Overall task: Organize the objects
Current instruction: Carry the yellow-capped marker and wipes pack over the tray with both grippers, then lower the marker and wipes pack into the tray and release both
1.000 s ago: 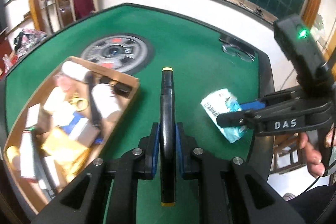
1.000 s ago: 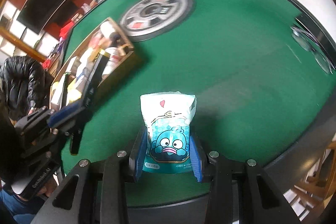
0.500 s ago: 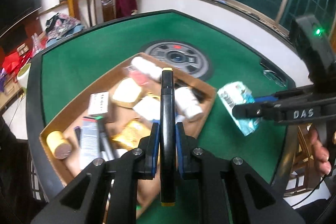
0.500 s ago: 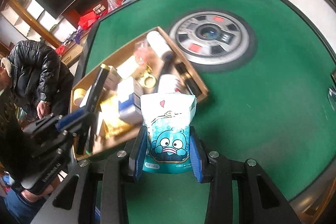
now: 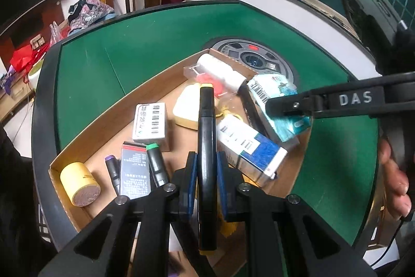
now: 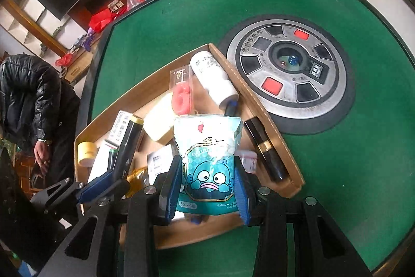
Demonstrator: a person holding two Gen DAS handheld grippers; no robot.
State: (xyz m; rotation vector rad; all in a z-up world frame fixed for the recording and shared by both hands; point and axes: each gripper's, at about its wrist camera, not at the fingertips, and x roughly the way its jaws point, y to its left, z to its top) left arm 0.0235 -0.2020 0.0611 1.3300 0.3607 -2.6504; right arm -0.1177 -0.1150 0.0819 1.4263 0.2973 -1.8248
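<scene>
My left gripper (image 5: 206, 181) is shut on a black marker with yellow caps (image 5: 206, 136) and holds it above the cardboard tray (image 5: 77, 144). My right gripper (image 6: 207, 188) is shut on a teal cartoon tissue packet (image 6: 210, 162) and holds it over the tray (image 6: 262, 108). The packet (image 5: 280, 108) also shows in the left wrist view, pinched by the right gripper (image 5: 290, 105) above the tray's right side. The left gripper (image 6: 103, 183) with the marker (image 6: 128, 144) shows at the left of the right wrist view.
The tray holds a white roll (image 6: 214, 79), a pink item in a clear case (image 6: 181, 92), boxes (image 5: 150, 121), a blue-white box (image 5: 249, 147), markers (image 5: 155, 162), a yellow tape roll (image 5: 79, 183) and a black tube (image 6: 267, 149). A round silver hub (image 6: 288, 69) sits mid-table. A person in a black jacket (image 6: 28, 98) stands left.
Both grippers moved from over the green felt to above the tray, each still holding its object. The tray and its contents now fill the middle of both views.
</scene>
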